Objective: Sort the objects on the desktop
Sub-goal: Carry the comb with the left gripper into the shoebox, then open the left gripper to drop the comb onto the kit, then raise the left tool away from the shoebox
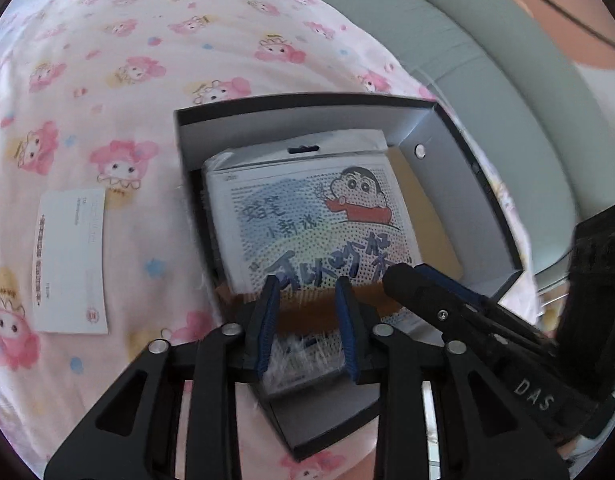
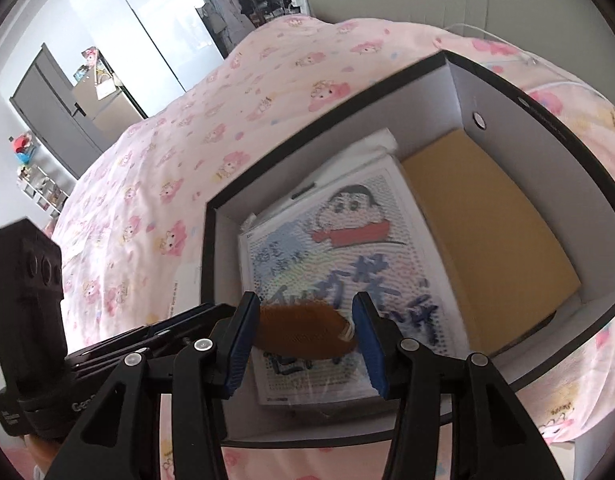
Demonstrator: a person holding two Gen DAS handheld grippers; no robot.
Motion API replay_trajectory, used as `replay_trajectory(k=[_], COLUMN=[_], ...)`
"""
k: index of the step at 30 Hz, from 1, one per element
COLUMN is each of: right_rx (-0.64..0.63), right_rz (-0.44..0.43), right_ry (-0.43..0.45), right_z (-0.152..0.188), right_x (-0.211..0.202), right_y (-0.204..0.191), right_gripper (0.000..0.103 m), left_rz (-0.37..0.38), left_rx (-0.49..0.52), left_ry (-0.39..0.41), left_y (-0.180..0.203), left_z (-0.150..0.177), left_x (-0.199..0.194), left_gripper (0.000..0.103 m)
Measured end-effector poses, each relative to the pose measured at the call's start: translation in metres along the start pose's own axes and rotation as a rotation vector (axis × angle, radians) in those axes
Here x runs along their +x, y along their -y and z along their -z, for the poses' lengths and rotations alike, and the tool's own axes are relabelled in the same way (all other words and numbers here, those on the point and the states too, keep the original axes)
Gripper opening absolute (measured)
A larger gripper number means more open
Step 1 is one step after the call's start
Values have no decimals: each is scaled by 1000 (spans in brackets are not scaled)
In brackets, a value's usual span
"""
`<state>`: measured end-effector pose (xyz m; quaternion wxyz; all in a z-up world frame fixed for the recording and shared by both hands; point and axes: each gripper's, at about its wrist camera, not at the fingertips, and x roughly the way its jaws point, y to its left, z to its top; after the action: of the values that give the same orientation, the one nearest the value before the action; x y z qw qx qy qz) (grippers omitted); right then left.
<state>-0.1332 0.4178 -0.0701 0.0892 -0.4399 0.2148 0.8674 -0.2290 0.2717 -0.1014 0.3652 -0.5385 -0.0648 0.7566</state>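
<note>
An open black box (image 1: 307,106) with white inner walls sits on the pink bedspread and also shows in the right wrist view (image 2: 527,92). Inside lies a cartoon-printed pack (image 1: 319,220), also in the right wrist view (image 2: 347,248), beside a tan board (image 2: 495,236). A brown brush (image 1: 319,312) lies across the pack's near end; it also shows in the right wrist view (image 2: 307,334). My left gripper (image 1: 307,292) is open, its fingers astride the brush. My right gripper (image 2: 305,308) is open around the brush head, and it shows in the left wrist view (image 1: 411,276).
A white card (image 1: 71,260) lies on the bedspread (image 1: 147,60) left of the box. A pale green headboard (image 1: 487,48) curves behind. In the right wrist view a wardrobe (image 2: 51,112) and shelves (image 2: 39,184) stand at the far left.
</note>
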Motion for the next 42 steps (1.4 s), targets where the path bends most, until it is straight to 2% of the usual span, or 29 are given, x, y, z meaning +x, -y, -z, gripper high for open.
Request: replay_trajectory(k=[2,11,20,27,31,33,35,37,40,42], right_rx=[-3,-8,-23,-95,-139,-160,-180,-201,-227,-239], right_rz=[24,18,16,27,20,16,21,11,-5,-20], right_ry=[9,-14,-10,23,29,26,22,23,30,40], right_z=[-1,1,3,8,12,13,15,17,21,25], right_x=[1,8,2,-12,-14,-13,-9,-8,-7,-9], right_y=[4,2,-10,-43,-71,-86,-103,-120,-142,-155], right_gripper=[42,42,43,43,44,48,50,51,56,62], left_rz=[-5,-26,-53,-157,-227,-258,-310,-348,-405,-444], left_rx=[-2,-19,6,42,30,10,-20,-41,-67,-84], left_ry=[-12,-30,6,90,152,170,194,223,263,290], left_y=[1,-9,-6,-7,-24,-36,-52,-65,-79,-87], left_z=[0,5,8,18,23,23,26,30,39,45], left_x=[6,11,-13,-54,-86,-97,-112,-127,-150,-165], left_gripper=[22,21,21,22,24,28,38,41,50,52])
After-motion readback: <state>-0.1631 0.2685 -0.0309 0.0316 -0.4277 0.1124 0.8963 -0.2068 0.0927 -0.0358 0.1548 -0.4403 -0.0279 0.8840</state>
